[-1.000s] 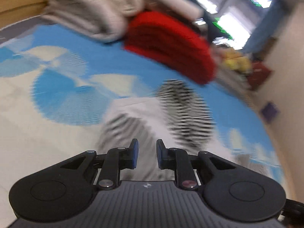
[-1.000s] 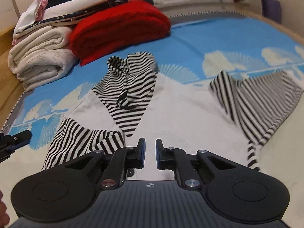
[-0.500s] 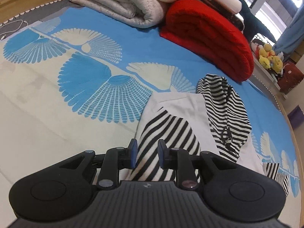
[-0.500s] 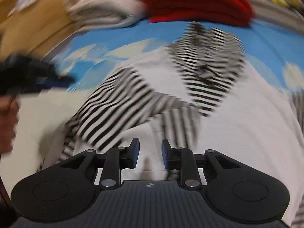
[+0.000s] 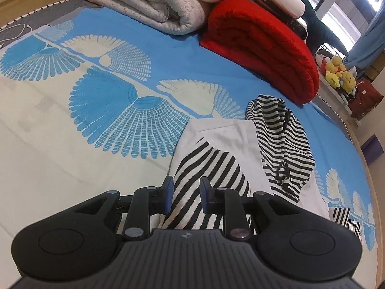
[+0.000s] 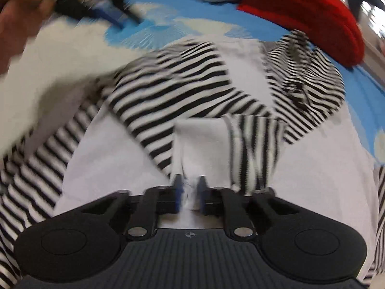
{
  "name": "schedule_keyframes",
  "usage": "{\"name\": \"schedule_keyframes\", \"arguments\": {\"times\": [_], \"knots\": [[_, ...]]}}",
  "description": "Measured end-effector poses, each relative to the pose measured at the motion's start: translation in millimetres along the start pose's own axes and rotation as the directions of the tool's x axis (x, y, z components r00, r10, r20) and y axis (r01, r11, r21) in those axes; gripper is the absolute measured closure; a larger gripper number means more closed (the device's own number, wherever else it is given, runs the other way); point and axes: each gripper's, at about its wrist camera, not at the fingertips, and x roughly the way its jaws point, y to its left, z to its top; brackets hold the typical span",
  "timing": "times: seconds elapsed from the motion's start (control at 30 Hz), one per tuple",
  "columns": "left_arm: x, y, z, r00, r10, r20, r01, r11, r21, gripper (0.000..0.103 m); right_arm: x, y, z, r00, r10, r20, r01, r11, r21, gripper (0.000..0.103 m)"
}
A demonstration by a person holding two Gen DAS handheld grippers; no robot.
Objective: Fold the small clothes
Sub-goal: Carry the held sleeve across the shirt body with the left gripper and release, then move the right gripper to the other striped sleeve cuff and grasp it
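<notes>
Our striped hooded top (image 5: pixel 231 134) lies spread on the bed (image 5: pixel 48 125). Our right tool (image 6: pixel 190 192), just closing, pinches its white cloth; our left tool (image 5: pixel 184 193) stands narrowly apart over a sleeve (image 5: pixel 207 175). We should lift evenly, keeping edges aligned.

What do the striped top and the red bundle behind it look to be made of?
Striped top: thin, matte knit fabric, probably cotton jersey; it drapes limp and creases softly. Red bundle: thick, matte, padded textile, perhaps a quilt or fleece blanket; its folded layers look plump and rounded. Exact fibre is unclear.
</notes>
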Motion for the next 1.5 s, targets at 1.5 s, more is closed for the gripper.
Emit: {"name": "schedule_keyframes", "arguments": {"times": [1.5], "knots": [[15.0,-35.5,-18.5,0.997,-0.053,-0.063,0.06,0.991,0.116,0.072,-80.4,-186.7,-38.2,0.886,-0.401,0.232,0.009,0.517,0.856,0.101]]}}
